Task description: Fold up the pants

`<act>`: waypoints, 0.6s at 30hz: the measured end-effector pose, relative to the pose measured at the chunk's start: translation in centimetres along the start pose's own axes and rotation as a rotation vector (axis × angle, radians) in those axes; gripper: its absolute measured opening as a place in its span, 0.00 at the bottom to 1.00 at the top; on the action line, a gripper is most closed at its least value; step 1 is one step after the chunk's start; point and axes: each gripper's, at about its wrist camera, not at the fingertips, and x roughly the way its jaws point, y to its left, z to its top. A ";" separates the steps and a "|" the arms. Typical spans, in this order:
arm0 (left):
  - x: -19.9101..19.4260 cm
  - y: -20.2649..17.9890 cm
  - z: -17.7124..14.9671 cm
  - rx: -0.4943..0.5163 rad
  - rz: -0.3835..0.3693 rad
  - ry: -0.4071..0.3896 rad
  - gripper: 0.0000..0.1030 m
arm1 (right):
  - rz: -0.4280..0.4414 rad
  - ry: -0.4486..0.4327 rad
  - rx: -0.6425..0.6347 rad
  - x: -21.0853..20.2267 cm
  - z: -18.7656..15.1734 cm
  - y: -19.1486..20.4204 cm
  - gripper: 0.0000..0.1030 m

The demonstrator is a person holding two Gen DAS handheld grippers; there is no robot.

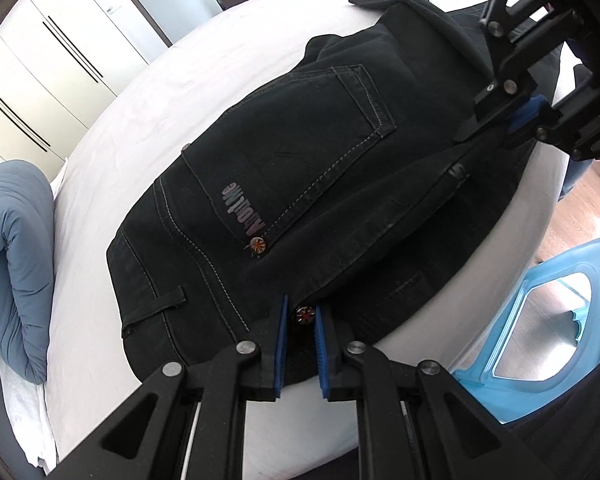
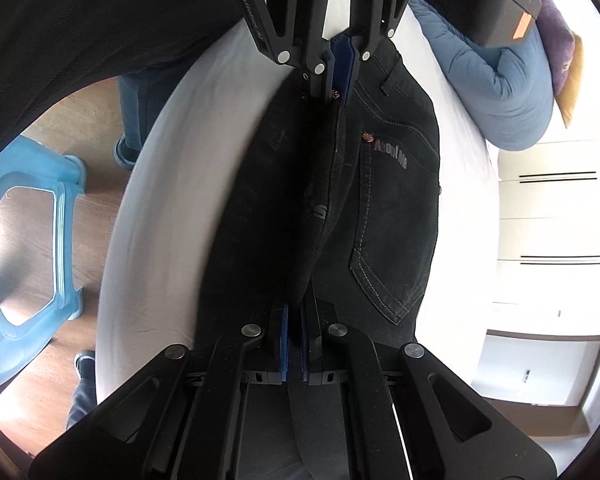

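Black jeans [image 1: 300,184] are lying on the white bed sheet [image 1: 112,168], near the edge, back pocket up, with a fold of denim raised along the near side. The left gripper [image 1: 301,320] is clamping the waistband edge at a rivet, pads pressed into the cloth. The right gripper [image 2: 295,316] is pinching the other end of that same raised fold, jaws closed on the denim; in the left view it shows at upper right [image 1: 511,118]. Both tongs are pointing steeply down.

Judgement: the lengthwise fold is being laid. To land it well, both ends should be lowered together, keeping the edge taut between the grippers and aligned with the lower layer, releasing only once the denim rests flat. A blue plastic stool [image 2: 28,240] is standing on the floor beside the bed.
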 end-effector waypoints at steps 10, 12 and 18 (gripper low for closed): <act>-0.4 1.2 -2.6 -0.030 -0.026 -0.005 0.13 | 0.015 -0.014 0.003 0.3 0.1 0.5 0.03; -0.1 1.5 -3.0 -0.053 -0.043 -0.004 0.13 | 0.022 -0.014 0.007 0.6 0.2 0.8 0.03; 0.0 1.2 -3.1 -0.043 -0.039 0.001 0.13 | 0.026 -0.014 0.013 1.4 -0.3 1.9 0.03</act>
